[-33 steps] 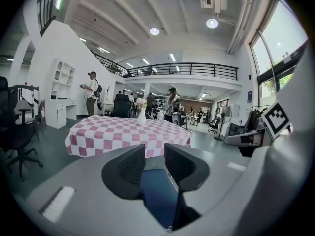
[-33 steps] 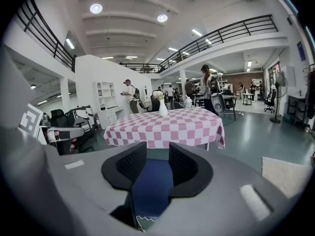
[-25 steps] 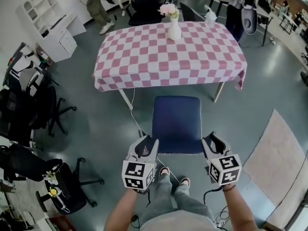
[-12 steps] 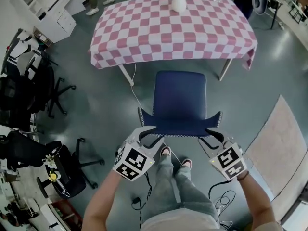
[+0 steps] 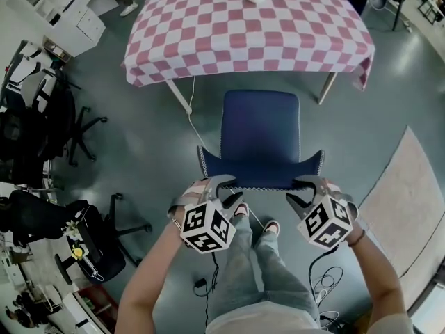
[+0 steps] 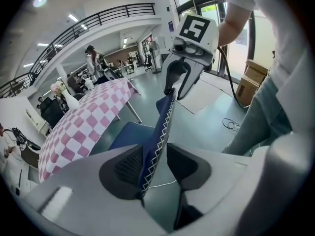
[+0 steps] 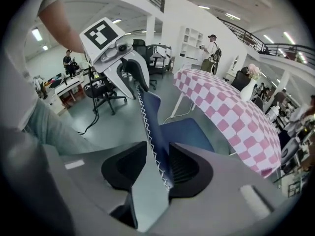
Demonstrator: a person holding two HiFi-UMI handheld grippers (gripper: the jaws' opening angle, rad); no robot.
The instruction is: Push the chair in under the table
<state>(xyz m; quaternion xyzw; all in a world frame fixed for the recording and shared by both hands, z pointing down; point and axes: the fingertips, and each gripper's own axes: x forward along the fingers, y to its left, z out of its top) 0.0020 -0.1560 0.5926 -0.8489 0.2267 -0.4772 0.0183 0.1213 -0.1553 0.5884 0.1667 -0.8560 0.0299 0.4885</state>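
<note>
The blue chair [image 5: 261, 127] stands in front of the table [image 5: 250, 26] with the pink-and-white checked cloth, its seat outside the table edge. Its backrest [image 5: 261, 174] faces me. My left gripper [image 5: 219, 188] straddles the backrest's top edge near the left corner. Its jaws have just been opening, and the backrest [image 6: 160, 132] lies against one pad with a gap at the other. My right gripper [image 5: 306, 192] straddles the edge near the right corner. There the backrest [image 7: 152, 127] also rests on one pad only, so that gripper is open too.
Black office chairs [image 5: 42, 138] crowd the left side, with a white shelf unit [image 5: 69, 5] at the back left. A pale rug [image 5: 403, 200] lies at the right. A cable [image 5: 195, 131] runs across the floor by the table leg. My feet [image 5: 240, 218] are just behind the chair.
Both grippers have come down and rolled, from behind the chair onto the top edge of the backrest. The chair and table have not moved.
</note>
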